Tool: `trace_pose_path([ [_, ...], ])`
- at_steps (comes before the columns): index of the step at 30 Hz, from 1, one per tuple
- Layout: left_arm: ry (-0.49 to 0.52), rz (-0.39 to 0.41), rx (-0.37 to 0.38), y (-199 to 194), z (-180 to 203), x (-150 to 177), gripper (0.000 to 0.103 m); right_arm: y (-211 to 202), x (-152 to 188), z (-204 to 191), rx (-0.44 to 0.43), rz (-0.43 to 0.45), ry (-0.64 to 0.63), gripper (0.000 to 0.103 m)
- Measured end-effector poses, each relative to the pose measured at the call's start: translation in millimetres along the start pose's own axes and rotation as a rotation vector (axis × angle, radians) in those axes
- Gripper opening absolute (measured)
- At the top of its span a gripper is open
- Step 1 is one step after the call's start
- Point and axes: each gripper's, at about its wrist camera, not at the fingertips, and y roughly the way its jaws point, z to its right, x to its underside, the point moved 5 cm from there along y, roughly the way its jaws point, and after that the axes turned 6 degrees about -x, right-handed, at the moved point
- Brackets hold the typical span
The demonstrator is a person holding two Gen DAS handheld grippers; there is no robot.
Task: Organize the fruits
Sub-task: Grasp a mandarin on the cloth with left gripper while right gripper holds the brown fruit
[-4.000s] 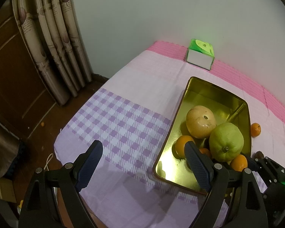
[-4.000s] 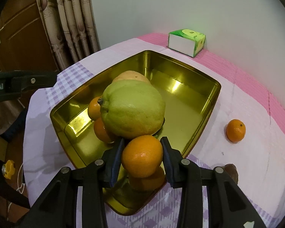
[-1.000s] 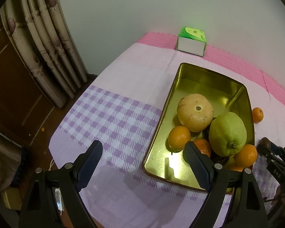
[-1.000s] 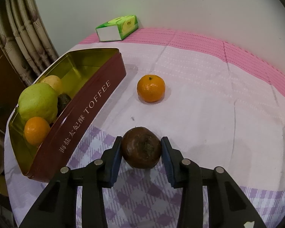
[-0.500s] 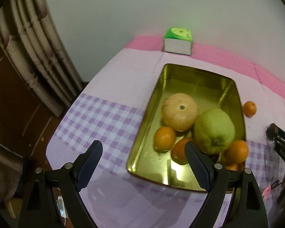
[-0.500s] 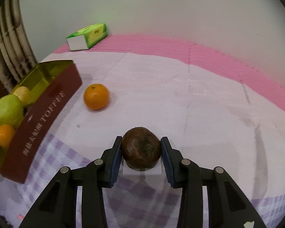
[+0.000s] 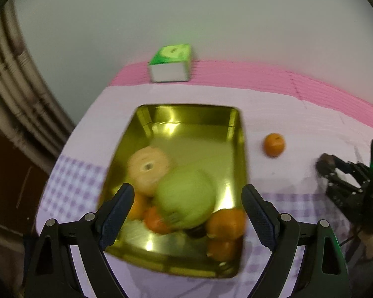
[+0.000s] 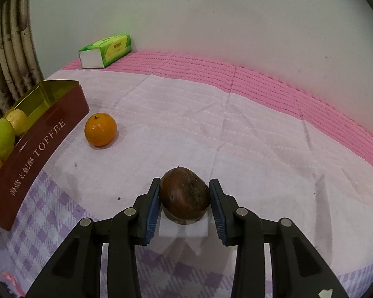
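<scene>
Dark brown fruit (image 8: 184,197) sits lower centre of the right wrist view, clamped by the right hand-held gripper (image 8: 184,201); loose orange (image 8: 100,129) at left beside the red toffee tin (image 8: 41,146); left hand-held gripper (image 7: 186,217) gapes wide, nothing in it, over the tin's gold inside (image 7: 186,134) holding green fruit (image 7: 186,198) and oranges.
</scene>
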Motion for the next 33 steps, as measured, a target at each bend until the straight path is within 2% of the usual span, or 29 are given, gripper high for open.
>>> trace_pose_path([
  [6,0.053,0.01,0.061,6,40,-13,0.088,0,-1,26,0.041,-0.001,0.031,0.035],
  [12,0.078,-0.022,0.118,22,69,-21,0.088,-2,4,60,0.098,-0.01,0.06,0.034],
  [16,0.085,-0.048,0.135,33,80,-22,0.088,-3,6,73,0.093,-0.011,0.104,0.034],
  [25,0.111,-0.074,0.179,52,104,-33,0.086,-4,8,75,0.077,-0.013,0.118,0.034],
  [28,0.117,-0.077,0.19,60,114,-39,0.079,-5,10,78,0.069,-0.013,0.124,0.034],
  [30,0.118,-0.102,0.202,68,120,-41,0.07,-5,10,80,0.063,-0.013,0.129,0.034],
  [33,0.119,-0.131,0.208,77,125,-41,0.062,-5,11,81,0.056,-0.013,0.135,0.034],
])
